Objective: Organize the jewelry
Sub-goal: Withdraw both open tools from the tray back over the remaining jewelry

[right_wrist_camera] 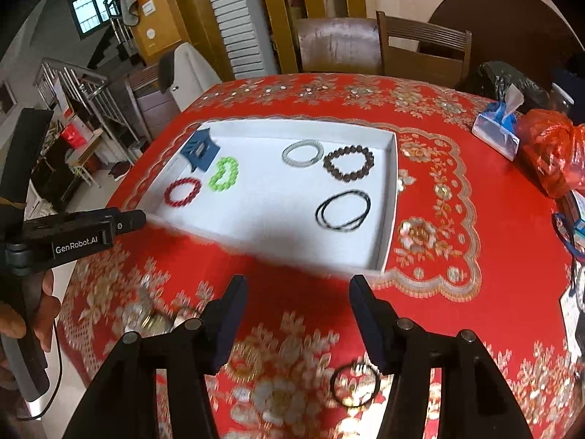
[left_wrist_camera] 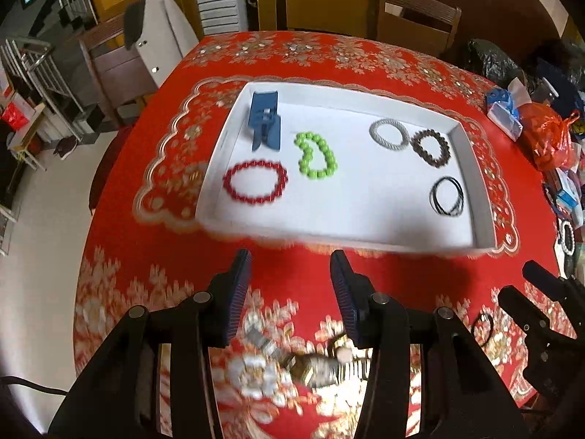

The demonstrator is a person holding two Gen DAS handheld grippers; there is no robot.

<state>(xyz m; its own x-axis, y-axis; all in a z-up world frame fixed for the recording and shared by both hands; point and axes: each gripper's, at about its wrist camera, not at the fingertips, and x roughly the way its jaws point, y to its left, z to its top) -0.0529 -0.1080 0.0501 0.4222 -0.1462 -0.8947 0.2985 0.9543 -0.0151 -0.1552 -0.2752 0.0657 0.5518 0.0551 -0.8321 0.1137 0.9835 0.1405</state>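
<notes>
Resting on a red floral tablecloth [right_wrist_camera: 475, 168], a white shallow tray [left_wrist_camera: 482, 197] serves as the landmark for everything else. Inside the tray, by its far left corner, lies a blue hair clip [left_wrist_camera: 265, 119]; nearer than the clip sits a red bead bracelet [left_wrist_camera: 255, 182], and just right of that a green bead bracelet [left_wrist_camera: 316, 155], bent into a kidney shape. Toward the tray's far right corner a pale twisted bracelet [left_wrist_camera: 389, 134] lies touching or almost touching a dark brown bead bracelet [left_wrist_camera: 431, 147], and nearer along the tray's right wall lies a bundle of thin black hair ties [left_wrist_camera: 446, 196]. Outside the tray, on the cloth in front of its near wall, a single black hair tie [right_wrist_camera: 354, 384] lies close to the right gripper's right finger, and a blurred silver-and-gold piece [left_wrist_camera: 314, 364], perhaps a watch, lies under the left gripper. The left gripper [left_wrist_camera: 290, 294] hovers before the tray's near wall with its jaws spread wide, holding nothing. The right gripper [right_wrist_camera: 296, 323] hovers likewise before the near wall, jaws wide apart and empty. Right of the tray, well apart, sit a tissue pack [right_wrist_camera: 497, 133] and an orange plastic bag [right_wrist_camera: 548, 153].
</notes>
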